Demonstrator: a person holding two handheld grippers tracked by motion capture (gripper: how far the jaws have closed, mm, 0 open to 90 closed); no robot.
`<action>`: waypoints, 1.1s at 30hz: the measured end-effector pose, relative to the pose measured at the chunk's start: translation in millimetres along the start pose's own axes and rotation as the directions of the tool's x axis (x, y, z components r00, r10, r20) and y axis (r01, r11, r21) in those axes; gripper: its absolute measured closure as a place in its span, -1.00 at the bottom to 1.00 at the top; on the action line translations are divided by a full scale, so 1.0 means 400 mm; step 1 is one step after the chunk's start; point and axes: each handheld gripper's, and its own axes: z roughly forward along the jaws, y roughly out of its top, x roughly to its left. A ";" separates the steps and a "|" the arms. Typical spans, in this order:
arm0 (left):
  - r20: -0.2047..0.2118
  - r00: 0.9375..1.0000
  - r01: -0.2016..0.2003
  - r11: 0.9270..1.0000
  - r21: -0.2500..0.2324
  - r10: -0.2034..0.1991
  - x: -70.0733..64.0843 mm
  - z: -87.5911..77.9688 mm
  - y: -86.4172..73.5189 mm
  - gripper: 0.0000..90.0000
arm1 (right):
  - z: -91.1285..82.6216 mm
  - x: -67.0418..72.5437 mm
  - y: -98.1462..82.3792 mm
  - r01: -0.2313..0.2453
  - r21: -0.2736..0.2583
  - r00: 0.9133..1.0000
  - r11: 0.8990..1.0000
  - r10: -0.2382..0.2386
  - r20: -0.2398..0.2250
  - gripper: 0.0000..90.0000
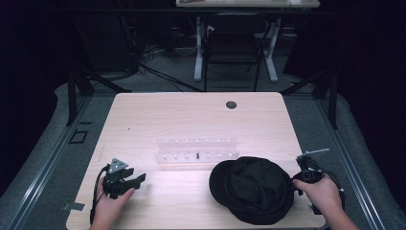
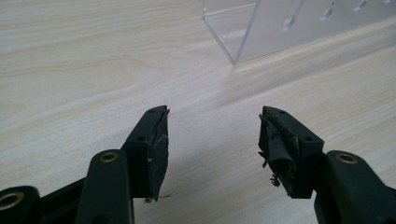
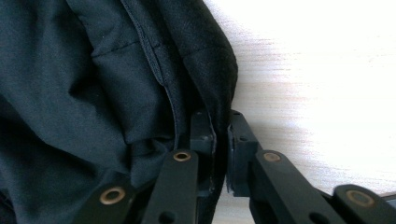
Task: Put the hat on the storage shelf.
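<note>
Holding the black hat by its rim, our right hand-held gripper has its jaws pinched on the fabric edge; we judge a firm, level pull best, lest the cloth slip. Left hand-held gripper: jaws apart, empty, over bare tabletop. Hat: soft, dark, crumpled, near the front right. Beyond: clear acrylic rack.

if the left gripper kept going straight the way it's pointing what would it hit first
Probably the clear acrylic rack. The open left gripper points across bare light wooden table, and the rack's near corner sits ahead, slightly to the right in the left gripper view. Depth is unclear, so it might just pass that corner.
</note>
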 end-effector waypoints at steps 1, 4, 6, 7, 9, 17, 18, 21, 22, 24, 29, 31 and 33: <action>0.000 1.000 0.001 1.000 0.000 -0.001 0.000 0.000 0.000 -0.05 | -0.002 -0.002 0.001 0.011 0.012 1.000 1.000 -0.011 -0.004 0.89; 0.001 1.000 0.000 1.000 0.000 0.000 0.000 0.000 0.000 -0.04 | -0.008 0.001 0.004 0.028 0.035 1.000 0.999 -0.029 0.008 0.92; 0.001 1.000 0.000 1.000 0.001 0.000 0.000 0.000 0.000 -0.05 | -0.009 0.001 0.003 0.024 0.032 1.000 0.999 -0.024 0.003 0.92; 0.001 1.000 0.000 1.000 0.001 0.000 0.000 0.000 0.000 -0.05 | -0.009 0.001 0.003 0.023 0.035 1.000 0.999 -0.023 0.000 0.93; -0.001 1.000 -0.001 1.000 -0.001 0.001 0.000 0.000 0.000 -0.05 | -0.011 -0.001 0.003 0.025 0.042 1.000 0.999 -0.025 -0.009 0.94; -0.002 1.000 -0.002 1.000 0.000 0.002 0.000 0.000 0.000 -0.05 | -0.015 -0.005 0.004 0.018 0.044 0.999 0.999 -0.017 -0.028 0.95; -0.002 1.000 -0.001 1.000 0.001 0.001 0.000 0.000 0.000 -0.04 | -0.013 -0.001 0.002 -0.012 0.025 1.000 1.000 0.013 -0.028 0.95; -0.003 1.000 -0.002 1.000 -0.001 0.002 -0.001 0.000 0.000 -0.04 | -0.025 -0.004 0.005 0.010 0.058 0.999 0.998 -0.008 -0.033 0.95; -0.002 1.000 -0.002 1.000 -0.001 0.002 -0.001 0.000 0.000 -0.04 | -0.026 -0.003 0.005 0.007 0.056 0.999 0.998 -0.006 -0.034 0.95; -0.002 1.000 -0.002 1.000 -0.001 0.002 0.000 0.000 0.000 -0.04 | -0.032 -0.002 0.006 0.017 0.059 0.999 0.998 -0.015 -0.036 0.95; -0.002 1.000 0.000 1.000 0.000 0.000 0.000 -0.001 0.000 -0.04 | -0.049 0.003 0.004 0.011 0.031 0.998 0.999 -0.009 -0.065 0.95; -0.002 1.000 0.001 1.000 0.001 -0.001 0.000 0.000 0.000 -0.04 | -0.064 0.008 0.005 0.014 0.053 0.998 0.998 -0.010 -0.068 0.95; -0.003 1.000 -0.001 1.000 0.002 0.001 0.000 0.000 0.000 -0.04 | -0.077 0.010 0.006 0.039 0.052 0.997 0.998 -0.035 -0.076 0.95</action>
